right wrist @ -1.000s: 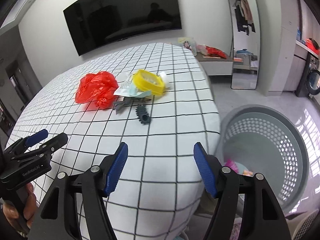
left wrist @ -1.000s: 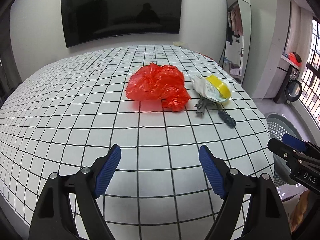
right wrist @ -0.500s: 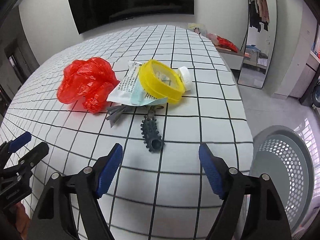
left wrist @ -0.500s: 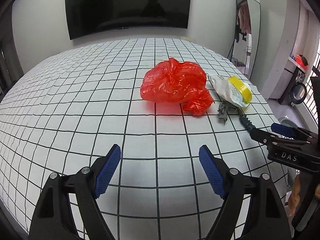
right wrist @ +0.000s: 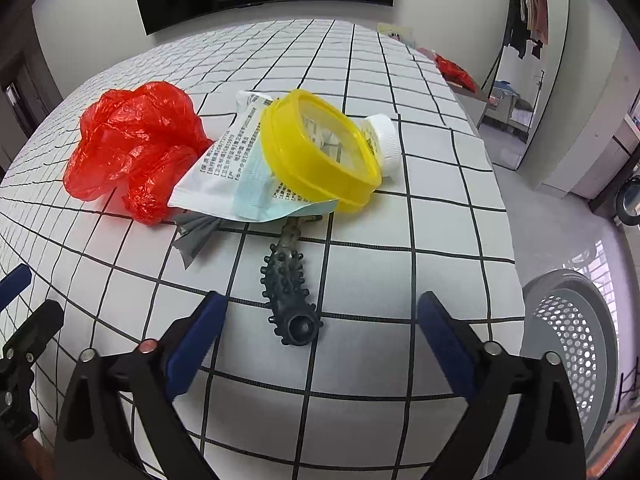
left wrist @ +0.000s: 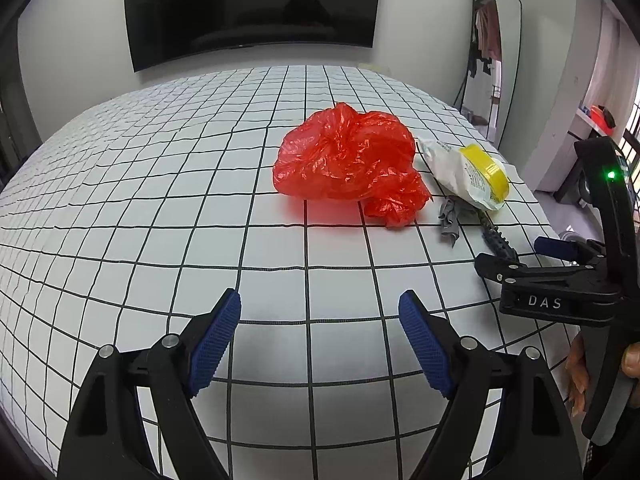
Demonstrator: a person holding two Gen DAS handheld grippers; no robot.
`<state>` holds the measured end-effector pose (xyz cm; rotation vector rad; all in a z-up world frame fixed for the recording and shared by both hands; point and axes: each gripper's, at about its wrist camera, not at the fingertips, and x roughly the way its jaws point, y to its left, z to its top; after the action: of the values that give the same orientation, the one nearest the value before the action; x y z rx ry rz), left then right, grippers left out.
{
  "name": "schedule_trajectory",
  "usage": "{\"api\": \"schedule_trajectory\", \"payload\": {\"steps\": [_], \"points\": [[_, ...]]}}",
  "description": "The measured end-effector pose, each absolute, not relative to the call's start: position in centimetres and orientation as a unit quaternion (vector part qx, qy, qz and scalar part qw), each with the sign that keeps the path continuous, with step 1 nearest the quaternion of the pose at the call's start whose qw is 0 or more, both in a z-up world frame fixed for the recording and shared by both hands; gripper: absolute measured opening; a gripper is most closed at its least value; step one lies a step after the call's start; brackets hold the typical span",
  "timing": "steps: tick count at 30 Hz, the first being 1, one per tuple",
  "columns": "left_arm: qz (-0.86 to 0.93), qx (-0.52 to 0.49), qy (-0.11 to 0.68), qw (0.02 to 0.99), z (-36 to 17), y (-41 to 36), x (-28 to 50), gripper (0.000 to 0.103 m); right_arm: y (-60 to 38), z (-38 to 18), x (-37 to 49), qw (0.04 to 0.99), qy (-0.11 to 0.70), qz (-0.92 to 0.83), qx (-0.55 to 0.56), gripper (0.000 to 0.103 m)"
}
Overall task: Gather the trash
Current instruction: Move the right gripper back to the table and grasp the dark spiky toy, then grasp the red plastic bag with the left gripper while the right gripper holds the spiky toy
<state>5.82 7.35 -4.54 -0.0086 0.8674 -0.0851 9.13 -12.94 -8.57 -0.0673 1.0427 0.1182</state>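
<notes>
A crumpled red plastic bag (left wrist: 348, 160) (right wrist: 132, 144) lies on the white grid-patterned table (left wrist: 160, 208). Right of it lie a white printed packet (right wrist: 224, 164), a yellow lid (right wrist: 320, 152), a white bottle cap (right wrist: 386, 140), a grey wrapper scrap (right wrist: 196, 236) and a dark spiky rubber piece (right wrist: 290, 300). My left gripper (left wrist: 320, 340) is open and empty, short of the red bag. My right gripper (right wrist: 320, 344) is open and empty, with the spiky piece just ahead between its fingers; it also shows in the left wrist view (left wrist: 532, 256).
A grey perforated basket (right wrist: 576, 344) stands on the floor beyond the table's right edge. A dark TV (left wrist: 252, 4) hangs on the far wall, a mirror (left wrist: 492, 60) leans at the right. A side table with red items (right wrist: 452, 70) is behind.
Both grippers have moved forward over the table toward the trash. The right one has closed in on the spiky piece. Both stay open.
</notes>
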Motion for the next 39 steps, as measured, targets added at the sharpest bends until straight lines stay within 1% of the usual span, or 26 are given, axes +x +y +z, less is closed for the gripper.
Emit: {"api": "schedule_trajectory", "payload": {"steps": [9, 12, 13, 14, 15, 17, 18, 19, 21, 27, 31, 39], "points": [[-0.042, -0.003, 0.42, 0.907, -4.7, 7.1, 5.9, 0.08, -13.2, -8.7, 10.0, 0.866, 0.493, 0.07, -0.036, 0.094], [-0.04, -0.002, 0.42, 0.907, -4.7, 7.2, 5.8, 0.08, -13.4, -8.4, 9.2, 0.876, 0.477, 0.074, -0.022, 0.091], [-0.039, -0.002, 0.42, 0.907, -4.7, 7.2, 5.8, 0.08, -13.4, -8.3, 9.0, 0.879, 0.47, 0.07, -0.026, 0.081], [-0.038, -0.003, 0.42, 0.907, -4.7, 7.2, 5.9, 0.08, -13.3, -8.1, 8.9, 0.882, 0.465, 0.068, -0.035, 0.067], [-0.037, -0.003, 0.42, 0.907, -4.7, 7.2, 5.9, 0.08, -13.2, -8.0, 8.7, 0.883, 0.463, 0.074, -0.036, 0.062], [-0.036, -0.003, 0.421, 0.907, -4.7, 7.2, 5.9, 0.08, -12.7, -7.8, 8.4, 0.884, 0.458, 0.083, -0.047, 0.043], [-0.036, -0.003, 0.421, 0.906, -4.7, 7.2, 5.9, 0.08, -12.4, -7.8, 8.3, 0.884, 0.456, 0.089, -0.052, 0.037], [-0.036, -0.003, 0.422, 0.906, -4.8, 7.1, 5.9, 0.08, -12.1, -7.8, 8.1, 0.884, 0.453, 0.095, -0.059, 0.024], [-0.038, -0.003, 0.422, 0.906, -4.8, 7.0, 6.0, 0.08, -11.7, -7.9, 7.8, 0.885, 0.449, 0.1, -0.065, 0.024], [-0.036, -0.003, 0.418, 0.908, -4.3, 7.2, 5.9, 0.08, -12.9, -7.4, 6.4, 0.887, 0.444, 0.124, -0.011, 0.024], [-0.032, -0.004, 0.416, 0.909, -4.0, 7.3, 6.0, 0.081, -14.4, -7.0, 3.8, 0.887, 0.443, 0.13, 0.02, 0.024], [-0.039, -0.007, 0.408, 0.912, -3.4, 6.5, 7.3, 0.082, -17.1, -5.8, 0.1, 0.901, 0.419, 0.103, 0.046, 0.024]]}}
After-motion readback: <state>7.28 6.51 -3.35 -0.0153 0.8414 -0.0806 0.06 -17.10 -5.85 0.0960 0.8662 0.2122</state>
